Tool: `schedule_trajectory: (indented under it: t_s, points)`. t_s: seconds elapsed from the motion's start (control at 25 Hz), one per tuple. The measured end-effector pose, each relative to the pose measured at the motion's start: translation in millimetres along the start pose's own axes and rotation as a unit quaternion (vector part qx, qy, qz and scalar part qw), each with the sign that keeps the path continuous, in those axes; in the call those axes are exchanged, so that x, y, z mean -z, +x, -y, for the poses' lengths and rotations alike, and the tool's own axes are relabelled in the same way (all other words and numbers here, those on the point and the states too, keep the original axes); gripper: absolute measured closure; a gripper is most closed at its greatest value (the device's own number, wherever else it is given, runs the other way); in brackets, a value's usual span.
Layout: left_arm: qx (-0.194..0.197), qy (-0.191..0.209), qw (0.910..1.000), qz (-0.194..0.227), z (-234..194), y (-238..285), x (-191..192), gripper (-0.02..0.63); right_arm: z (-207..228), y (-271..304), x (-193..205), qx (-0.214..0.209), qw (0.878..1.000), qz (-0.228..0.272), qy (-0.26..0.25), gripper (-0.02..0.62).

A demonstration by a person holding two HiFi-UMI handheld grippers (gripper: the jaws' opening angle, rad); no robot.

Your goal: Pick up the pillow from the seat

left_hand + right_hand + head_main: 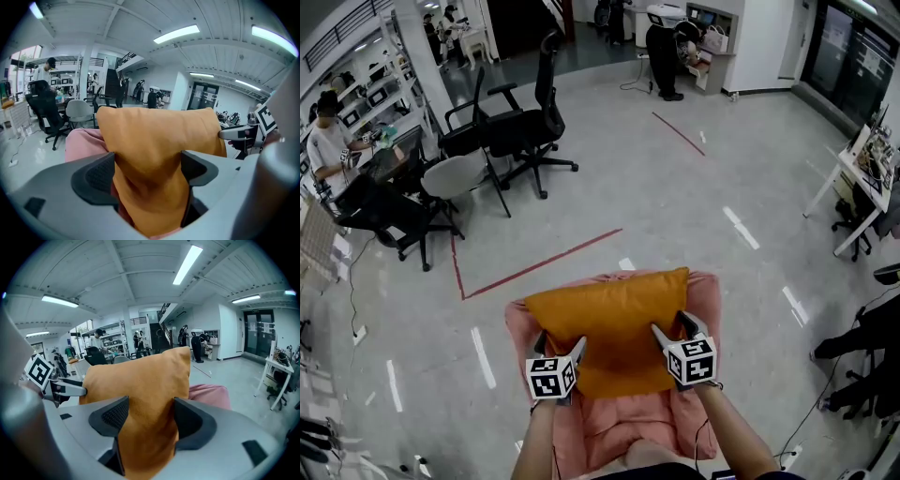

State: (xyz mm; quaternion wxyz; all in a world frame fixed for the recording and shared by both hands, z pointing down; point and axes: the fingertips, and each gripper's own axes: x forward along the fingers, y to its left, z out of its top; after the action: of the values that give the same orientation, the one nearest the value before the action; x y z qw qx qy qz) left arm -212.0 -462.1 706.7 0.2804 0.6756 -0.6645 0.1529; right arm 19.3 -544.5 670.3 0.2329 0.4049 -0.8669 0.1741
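The fingers (96, 176) of the left gripper (560, 343) stand wide apart. A near corner of the orange pillow (614, 319) sits in the gap, and its cloth lies against both pads. The right gripper (673, 326) is the same: its fingers (112, 416) are spread, and the other near corner fills the space between them.

There is one pillow, and it lies across the pink seat (705, 300) with its far edge toward the seat's back. The two grippers are at its two near corners, each with its marker cube facing up. In each gripper view the pillow blocks most of the seat, and the other gripper shows at the pillow's far side.

The pale floor (675, 197) is around the seat and carries two red tape lines: an angled one (539, 264) just beyond the seat and a short one (678, 132) farther off. To the left stand three black office chairs (534, 122) and one pale grey chair (455, 174), all well apart from the seat. A person (326, 142) sits beside them. A white worktop (855, 178) stands at the right.
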Motion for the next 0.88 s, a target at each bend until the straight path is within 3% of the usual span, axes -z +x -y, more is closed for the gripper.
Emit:
schedule_trajectory:
  t_s: [0.48, 0.68, 0.88]
  points:
    - [0.006, 0.006, 0.9998, -0.021, 1.3, 12.0, -1.4, 0.183, 1.2, 6.6, -0.6, -0.029, 1.000, -0.010, 0.000, 0.316]
    - [0.007, 0.035, 0.9990, -0.028, 10.6, 14.2, -6.1, 0.281, -3.9, 8.0, -3.0, -0.035, 0.999, -0.007, -0.004, 0.442]
    - [0.017, 0.017, 0.9993, -0.029, 11.0, 9.9, -5.3, 0.357, -8.8, 8.4, -2.0, -0.040, 0.999, -0.006, 0.006, 0.505]
